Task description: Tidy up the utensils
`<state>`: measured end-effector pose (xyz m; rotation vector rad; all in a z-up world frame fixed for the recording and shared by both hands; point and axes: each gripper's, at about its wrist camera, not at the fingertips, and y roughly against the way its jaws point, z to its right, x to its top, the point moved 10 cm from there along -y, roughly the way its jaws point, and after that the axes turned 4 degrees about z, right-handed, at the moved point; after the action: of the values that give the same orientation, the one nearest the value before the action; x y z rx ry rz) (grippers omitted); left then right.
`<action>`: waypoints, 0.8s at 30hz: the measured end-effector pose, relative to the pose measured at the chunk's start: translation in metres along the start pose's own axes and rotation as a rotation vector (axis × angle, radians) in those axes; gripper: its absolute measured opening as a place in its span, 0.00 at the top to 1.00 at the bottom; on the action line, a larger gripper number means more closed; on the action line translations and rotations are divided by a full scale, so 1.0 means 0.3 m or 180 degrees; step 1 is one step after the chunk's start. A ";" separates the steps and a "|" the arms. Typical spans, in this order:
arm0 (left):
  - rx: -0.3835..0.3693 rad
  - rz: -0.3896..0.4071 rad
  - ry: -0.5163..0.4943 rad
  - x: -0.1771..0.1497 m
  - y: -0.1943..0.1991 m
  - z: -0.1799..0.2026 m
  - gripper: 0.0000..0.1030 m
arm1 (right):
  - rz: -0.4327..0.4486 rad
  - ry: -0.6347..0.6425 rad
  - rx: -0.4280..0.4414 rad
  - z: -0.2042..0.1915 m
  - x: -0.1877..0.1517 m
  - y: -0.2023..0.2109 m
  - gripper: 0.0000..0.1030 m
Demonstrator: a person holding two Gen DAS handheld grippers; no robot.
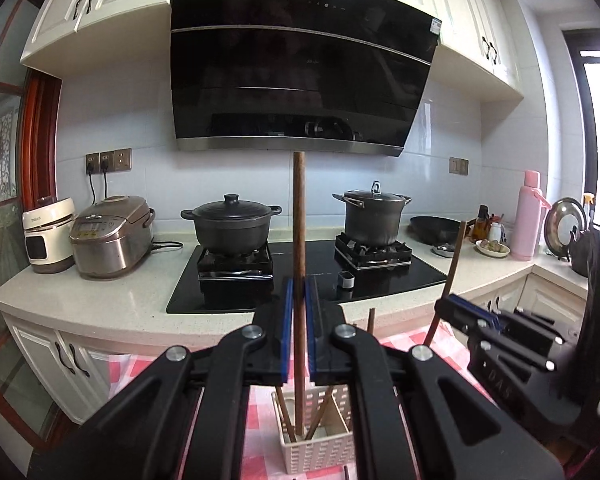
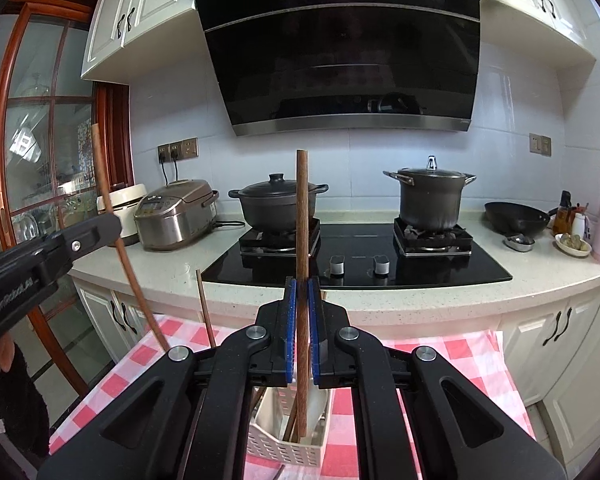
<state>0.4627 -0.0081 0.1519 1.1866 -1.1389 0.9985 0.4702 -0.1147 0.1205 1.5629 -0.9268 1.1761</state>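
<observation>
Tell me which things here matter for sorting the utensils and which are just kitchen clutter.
Job: left gripper and right gripper, each clamping an upright wooden chopstick; white basket.
Clutter: black casserole, stockpot, rice cooker, pink flask.

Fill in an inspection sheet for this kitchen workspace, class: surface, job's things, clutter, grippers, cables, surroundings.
Surface: table under a pink checked cloth, in front of the counter.
Job's things: white slotted basket on the cloth, with wooden sticks leaning inside; each gripper holds a chopstick upright over it, left chopstick, right chopstick.
Clutter: something thin lies on the cloth beside the basket, too cut off to name.
Grippers: left gripper with jaws shut on its chopstick; right gripper the same.
Cables: two plugs in the wall sockets, black cords drop behind the rice cooker.
Surroundings: two pots on the hob, wok, pink flask, range hood.
</observation>
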 end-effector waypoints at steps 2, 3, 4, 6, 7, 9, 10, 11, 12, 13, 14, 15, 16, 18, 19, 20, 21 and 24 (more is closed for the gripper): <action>0.0009 -0.0036 0.0033 -0.011 -0.032 -0.010 0.94 | -0.0053 -0.0024 0.0021 0.000 -0.017 -0.027 0.94; 0.0009 -0.0079 0.0058 -0.027 -0.055 -0.014 0.94 | -0.0086 -0.0038 0.0033 0.000 -0.030 -0.040 0.94; 0.0002 -0.0134 0.0085 -0.046 -0.078 -0.018 0.94 | -0.0113 -0.0044 0.0041 -0.002 -0.041 -0.049 0.94; 0.0003 -0.0215 0.0127 -0.087 -0.112 -0.029 0.94 | -0.0193 -0.0057 0.0052 -0.002 -0.076 -0.078 0.94; -0.0001 -0.0272 0.0147 -0.112 -0.133 -0.035 0.94 | -0.0226 -0.0065 0.0059 -0.002 -0.091 -0.089 0.94; -0.0014 -0.0376 0.0173 -0.161 -0.165 -0.044 0.94 | -0.0282 -0.0083 0.0074 -0.005 -0.116 -0.104 0.94; -0.0025 -0.0429 0.0181 -0.185 -0.181 -0.046 0.94 | -0.0329 -0.0097 0.0090 -0.006 -0.133 -0.116 0.94; -0.0035 -0.0480 0.0186 -0.210 -0.193 -0.047 0.94 | -0.0362 -0.0104 0.0099 -0.008 -0.144 -0.124 0.94; -0.0044 -0.0514 0.0187 -0.229 -0.201 -0.049 0.94 | -0.0404 -0.0113 0.0110 -0.009 -0.157 -0.132 0.94; -0.0056 -0.0550 0.0188 -0.249 -0.207 -0.049 0.94 | -0.0444 -0.0123 0.0117 -0.009 -0.171 -0.142 0.94; -0.0061 -0.0590 0.0191 -0.268 -0.215 -0.048 0.94 | -0.0480 -0.0125 0.0123 -0.010 -0.184 -0.150 0.94; -0.0061 -0.0615 0.0194 -0.286 -0.219 -0.047 0.94 | -0.0515 -0.0118 0.0130 -0.013 -0.197 -0.157 0.94; -0.0059 -0.0650 0.0198 -0.306 -0.225 -0.048 0.94 | -0.0553 -0.0111 0.0132 -0.016 -0.211 -0.168 0.94; -0.0040 -0.0718 0.0202 -0.342 -0.236 -0.053 0.94 | -0.0636 -0.0108 0.0149 -0.019 -0.238 -0.188 0.94; -0.0007 -0.0749 0.0203 -0.360 -0.243 -0.060 0.94 | -0.0674 -0.0123 0.0155 -0.017 -0.251 -0.199 0.94; 0.0016 -0.0762 0.0207 -0.372 -0.245 -0.066 0.94 | -0.0707 -0.0163 0.0151 -0.012 -0.268 -0.210 0.94; 0.0049 -0.0780 0.0212 -0.387 -0.248 -0.076 0.93 | -0.0731 -0.0177 0.0143 -0.009 -0.277 -0.219 0.91; 0.0139 -0.0781 0.0191 -0.405 -0.241 -0.101 0.82 | -0.0753 -0.0184 0.0083 0.007 -0.293 -0.227 0.84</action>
<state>0.5169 0.0135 0.0197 1.2883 -0.9035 0.8680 0.5120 -0.0952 0.0192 1.6841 -0.7423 0.9836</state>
